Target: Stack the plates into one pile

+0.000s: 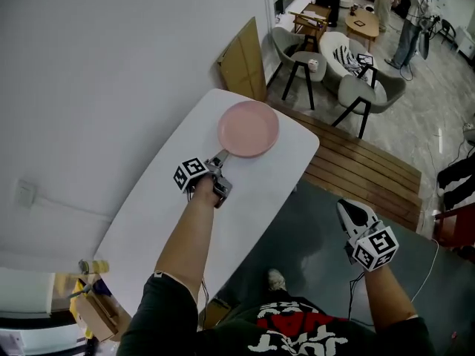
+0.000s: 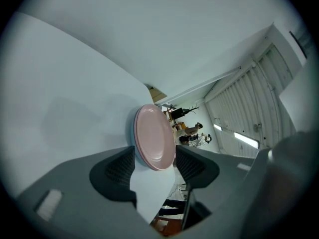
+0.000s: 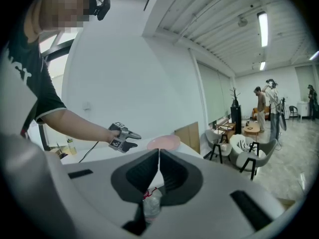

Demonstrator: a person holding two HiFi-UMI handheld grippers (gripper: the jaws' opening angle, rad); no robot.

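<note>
Pink plates (image 1: 248, 128) — apparently two, stacked — on white table (image 1: 159, 225); left gripper (image 1: 221, 156) spread wide at their rim; right gripper (image 3: 159, 156) closed, empty.

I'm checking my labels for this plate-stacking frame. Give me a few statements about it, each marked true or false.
1. The left gripper has its jaws apart. True.
2. The pink plate lies on the floor. False: it lies on the white table.
3. The right gripper is shut. True.
4. The right gripper holds a plate. False: nothing is between its jaws, and it is off to the side of the table.
</note>
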